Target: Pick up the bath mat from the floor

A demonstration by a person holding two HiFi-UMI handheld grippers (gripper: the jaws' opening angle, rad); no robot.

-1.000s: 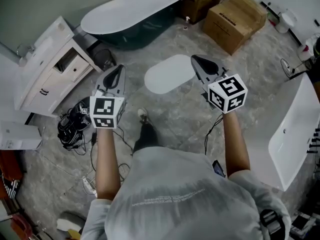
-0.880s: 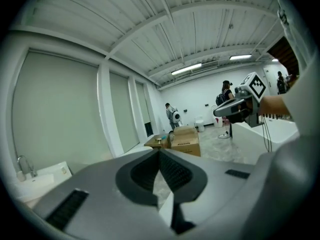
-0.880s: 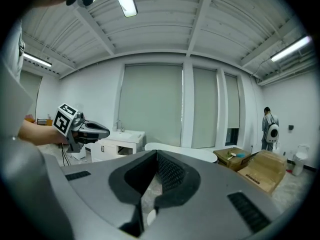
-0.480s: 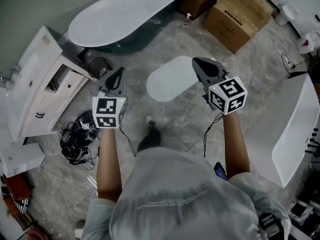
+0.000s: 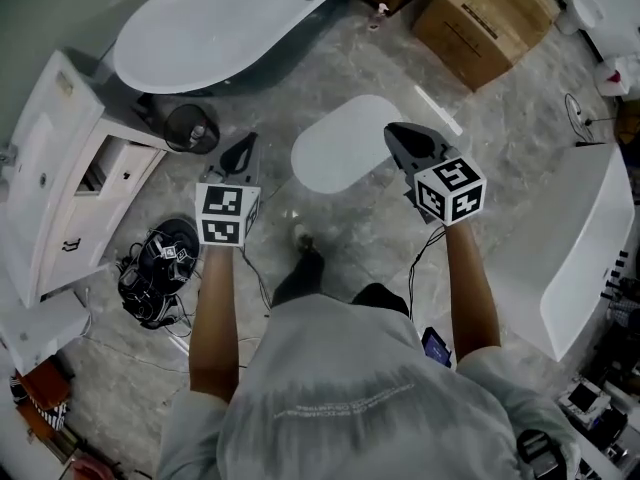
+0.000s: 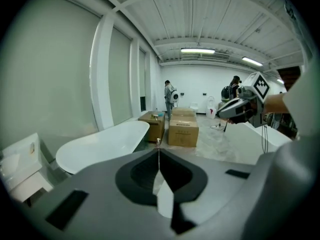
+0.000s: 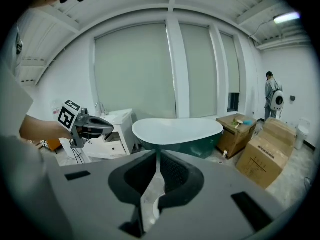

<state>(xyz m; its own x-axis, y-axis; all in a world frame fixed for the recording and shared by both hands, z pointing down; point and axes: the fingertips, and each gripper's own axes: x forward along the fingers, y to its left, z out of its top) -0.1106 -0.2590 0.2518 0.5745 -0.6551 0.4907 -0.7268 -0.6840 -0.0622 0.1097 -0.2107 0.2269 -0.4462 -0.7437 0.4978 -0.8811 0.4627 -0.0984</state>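
Note:
The bath mat [image 5: 345, 156] is a white oval lying flat on the grey marbled floor, between my two grippers in the head view. My left gripper [image 5: 243, 148] hangs above the floor just left of the mat, shut, with nothing in it. My right gripper [image 5: 395, 133] hovers over the mat's right end, also shut and empty. In the left gripper view the jaws [image 6: 159, 151] meet in a thin line, with the right gripper [image 6: 223, 112] ahead at the right. The right gripper view shows its shut jaws [image 7: 158, 154] and the left gripper [image 7: 106, 126] at the left.
A white-rimmed dark bathtub [image 5: 220, 23] stands beyond the mat. A white cabinet [image 5: 55, 178] with an open front is at the left, near a cable bundle [image 5: 155, 268]. Cardboard boxes [image 5: 490, 18] sit far right, another white tub [image 5: 580, 258] at the right. My foot [image 5: 302, 240] is near the mat.
The view has drifted: bathtub and cabinet slid up and left. My left gripper edged right towards the mat. Both grippers stayed shut and empty above the floor.

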